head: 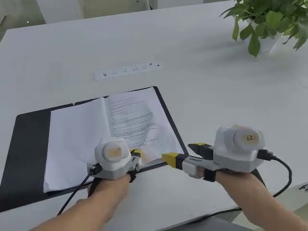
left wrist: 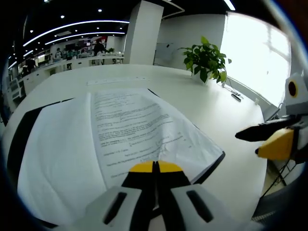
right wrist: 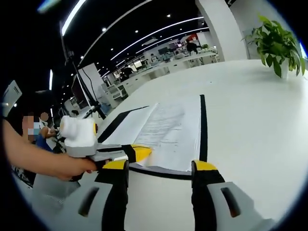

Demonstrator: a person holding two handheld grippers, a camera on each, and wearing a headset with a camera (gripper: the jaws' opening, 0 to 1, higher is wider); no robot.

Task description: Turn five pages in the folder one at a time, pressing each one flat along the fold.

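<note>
The black folder (head: 29, 144) lies open on the white table, with a blank sheet (head: 77, 139) on its left side and a printed page (head: 134, 120) on its right. My left gripper (head: 136, 155) is shut, its yellow tips together (left wrist: 155, 167) over the near edge of the printed page (left wrist: 130, 125). Whether they touch the paper is unclear. My right gripper (head: 185, 152) is open just off the folder's near right corner, above bare table. In its own view the jaws (right wrist: 160, 166) stand wide apart, facing the folder's edge (right wrist: 202, 125) and the left gripper (right wrist: 144, 151).
A white power strip (head: 127, 70) lies behind the folder. A potted plant (head: 267, 21) stands at the far right. A black cable (head: 284, 178) trails from the right gripper toward the table's near edge.
</note>
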